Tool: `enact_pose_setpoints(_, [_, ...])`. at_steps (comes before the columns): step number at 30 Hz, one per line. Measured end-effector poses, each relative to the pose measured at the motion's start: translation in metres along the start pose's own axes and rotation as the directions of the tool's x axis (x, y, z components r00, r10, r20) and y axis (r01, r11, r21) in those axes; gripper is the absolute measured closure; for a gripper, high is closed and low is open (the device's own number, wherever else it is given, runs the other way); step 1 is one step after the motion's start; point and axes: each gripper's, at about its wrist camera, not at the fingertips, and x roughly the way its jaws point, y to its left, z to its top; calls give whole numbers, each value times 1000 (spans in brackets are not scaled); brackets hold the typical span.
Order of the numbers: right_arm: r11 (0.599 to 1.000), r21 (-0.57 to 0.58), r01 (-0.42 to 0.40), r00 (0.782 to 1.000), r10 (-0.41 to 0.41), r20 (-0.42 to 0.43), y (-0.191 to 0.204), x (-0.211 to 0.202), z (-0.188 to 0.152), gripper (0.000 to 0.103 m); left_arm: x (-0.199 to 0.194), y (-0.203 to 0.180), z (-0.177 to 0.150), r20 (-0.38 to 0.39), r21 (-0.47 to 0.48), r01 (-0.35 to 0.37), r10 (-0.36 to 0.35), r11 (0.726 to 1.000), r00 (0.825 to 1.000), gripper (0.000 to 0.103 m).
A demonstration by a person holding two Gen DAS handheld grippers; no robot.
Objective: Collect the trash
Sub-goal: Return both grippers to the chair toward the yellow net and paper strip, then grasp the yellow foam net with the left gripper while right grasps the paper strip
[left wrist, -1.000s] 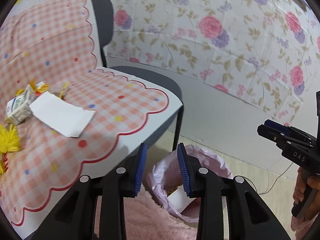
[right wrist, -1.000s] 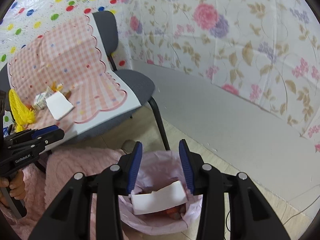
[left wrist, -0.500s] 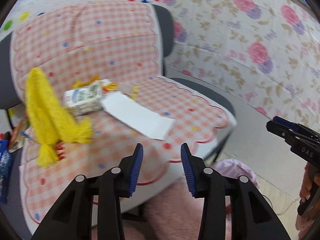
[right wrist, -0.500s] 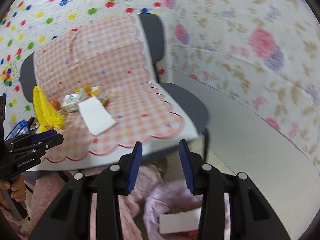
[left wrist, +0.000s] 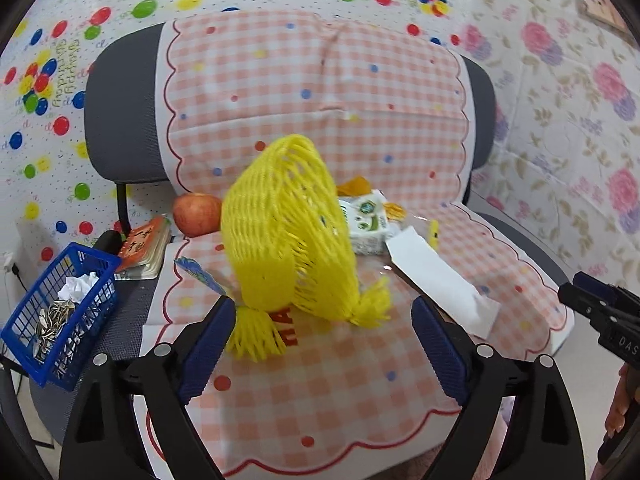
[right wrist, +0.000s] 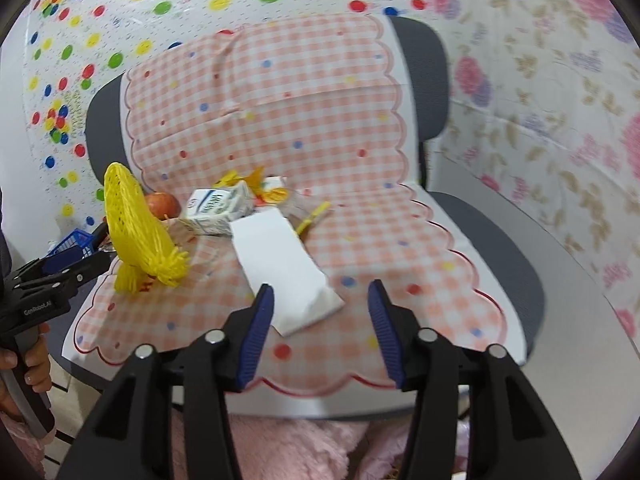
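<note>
A yellow foam net [left wrist: 288, 240] [right wrist: 136, 236] stands on the chair's checked cloth [left wrist: 320, 380]. Behind it lie a small milk carton [left wrist: 366, 224] [right wrist: 218, 208] and yellow wrappers [right wrist: 248, 180]. A white paper sheet [left wrist: 436, 280] [right wrist: 284, 264] lies to the right. My left gripper [left wrist: 322, 320] faces the net, jaws opening wide, nothing pressed between them. My right gripper [right wrist: 321, 300] hovers over the paper's near end, jaws opening, holding nothing. Each gripper shows at the edge of the other's view.
A red apple [left wrist: 198, 214] and an orange booklet [left wrist: 144, 248] sit at the left of the seat. A blue basket [left wrist: 60, 312] holds crumpled paper and seed shells. The chair back [right wrist: 424, 80] and papered walls rise behind. Pink fluffy fabric [right wrist: 300, 448] lies below the seat edge.
Both grippers swung up and left from the pink bag on the floor to the chair seat, and the bag left view. Both pairs of jaws stand wider than before.
</note>
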Motion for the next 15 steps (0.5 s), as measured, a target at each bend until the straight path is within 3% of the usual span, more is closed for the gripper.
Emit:
enact_pose_setpoints(4, [1000,-10,-16,1000,17,8,5,17,13,27,17,1,7,-1,-17,-45,45,999,999,12])
enact_pose_setpoints(9, [1000,8,-27,1000,27,-6,1,36,21,25,52,-1,18,-24,-13,-112,111,994,993,12])
enact_pose_setpoints(15, [999,27,-38,999,39,-36,-6,49,16,25,74,14,19,-34,-37,-135,134,990,990,16])
